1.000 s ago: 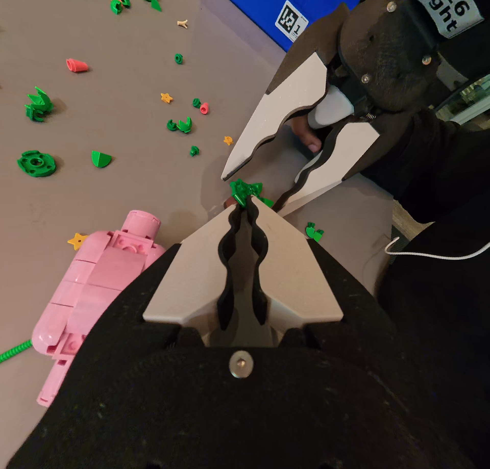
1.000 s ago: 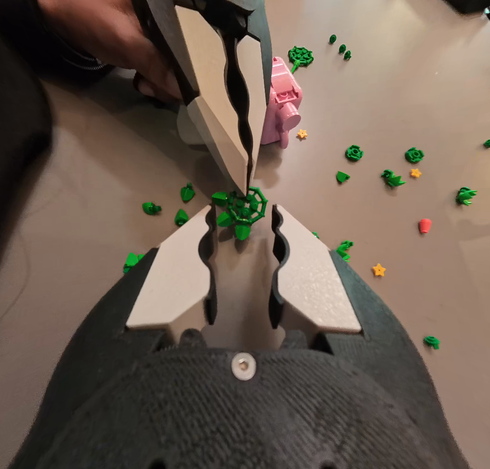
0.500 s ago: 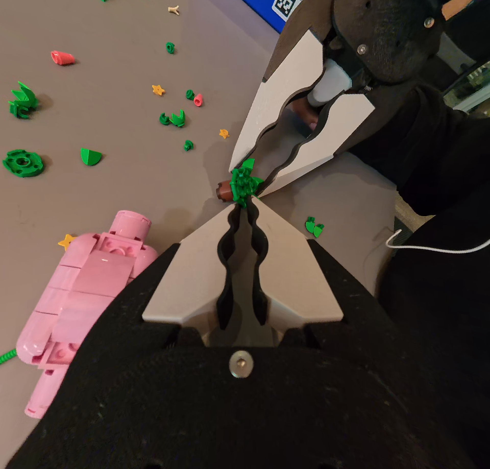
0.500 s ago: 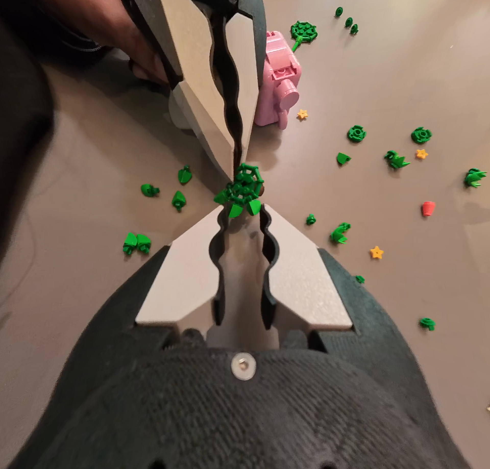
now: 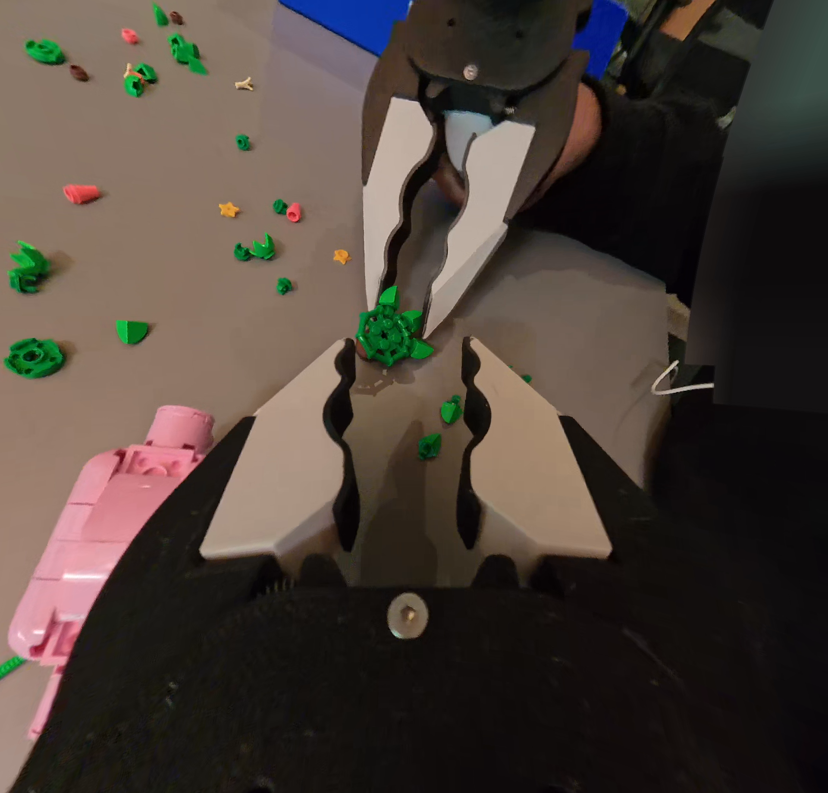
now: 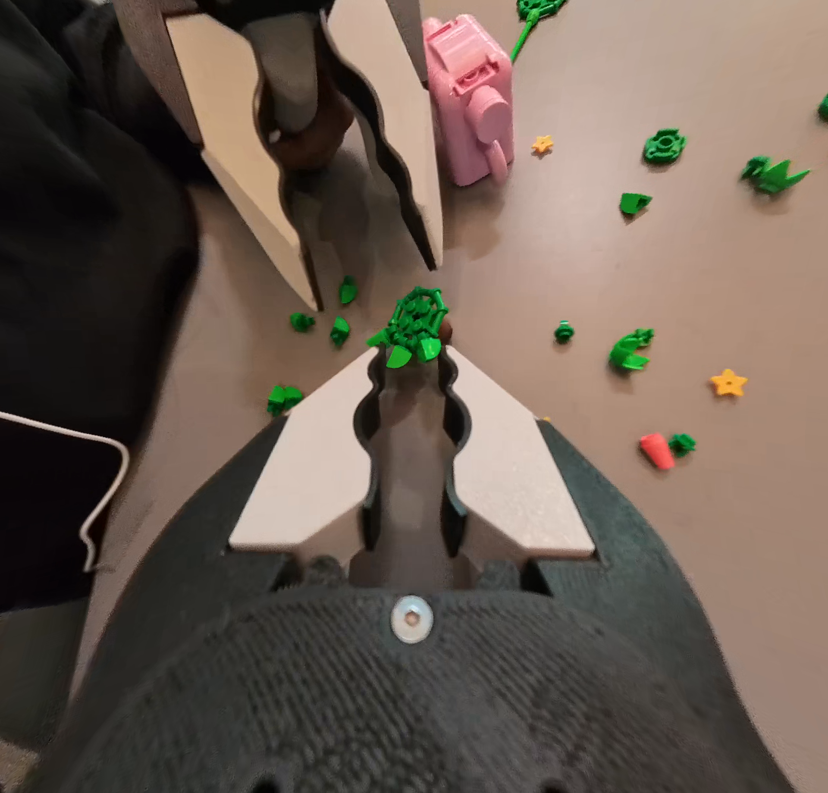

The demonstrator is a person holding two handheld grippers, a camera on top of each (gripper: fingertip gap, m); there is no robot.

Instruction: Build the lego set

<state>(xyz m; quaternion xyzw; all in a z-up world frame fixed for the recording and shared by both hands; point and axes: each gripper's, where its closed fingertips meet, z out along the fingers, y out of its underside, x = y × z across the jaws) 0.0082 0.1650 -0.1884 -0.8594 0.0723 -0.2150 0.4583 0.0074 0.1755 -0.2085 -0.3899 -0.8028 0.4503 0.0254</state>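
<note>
Jaws of the right gripper [image 6: 411, 354] pinch the green wheel [image 6: 416, 321] by its leaves, above the table [image 6: 627, 278]. Opposite, the left gripper [image 5: 405, 343] gapes wide, holding nothing. Farther off lies the pink block [image 6: 468, 99], with loose bits scattered around.

Left gripper [image 5: 405, 346]: pale grey wedge-shaped fingers [image 5: 286, 462], black wavy inner pads, black textured body, one silver screw [image 5: 407, 615] at centre. Right gripper [image 6: 410, 355]: same build; silver screw [image 6: 411, 619]. Black sleeve [image 5: 636, 175] at the wrist; thin white cord [image 5: 672, 381] against dark clothing.
</note>
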